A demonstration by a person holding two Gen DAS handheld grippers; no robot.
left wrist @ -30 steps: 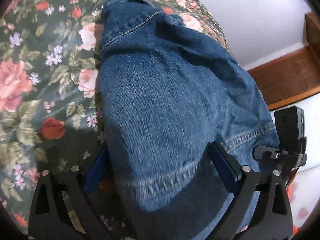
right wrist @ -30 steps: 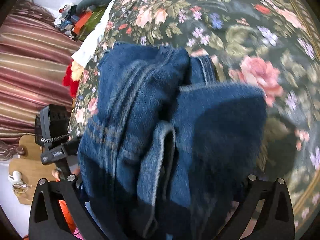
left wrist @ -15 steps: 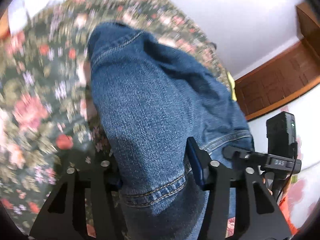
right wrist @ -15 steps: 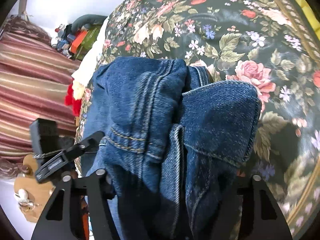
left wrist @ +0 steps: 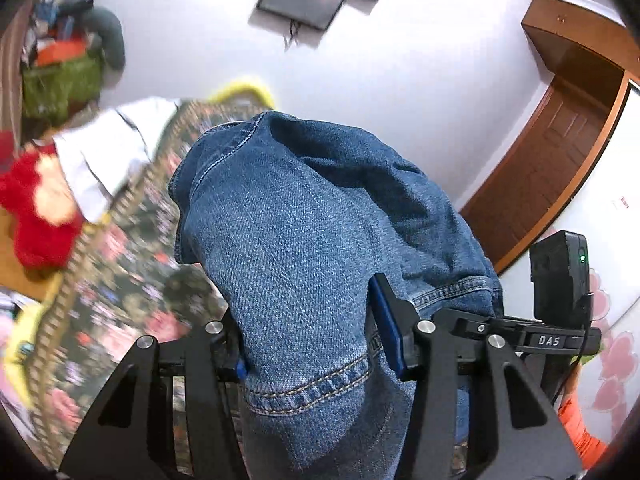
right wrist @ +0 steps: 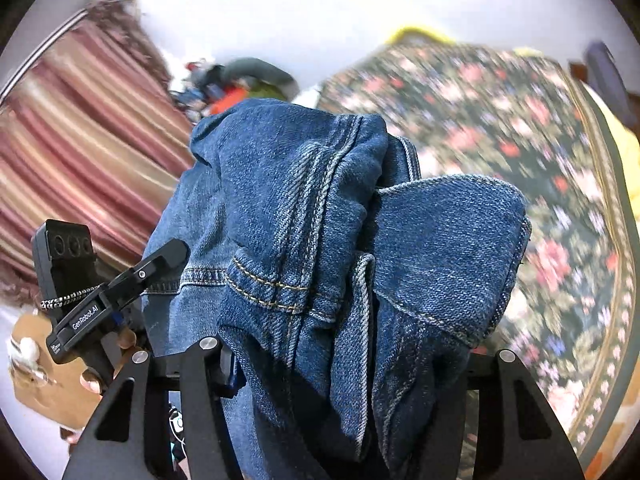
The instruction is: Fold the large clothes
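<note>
Bedroom with a floral bedspread (left wrist: 120,264) smeared by motion blur below and behind a bundle of blue denim jeans (left wrist: 304,248).

The left claw (left wrist: 312,344) has just closed and pinches the jeans near a stitched hem; its left pad is mostly hidden by cloth. The right claw (right wrist: 344,360) has likewise closed onto bunched seams and waistband, both pads buried in denim. The jeans' lower part is cut off. Beyond the jeans, a red plush toy (left wrist: 36,204) and striped curtain (right wrist: 80,128) blur.
</note>
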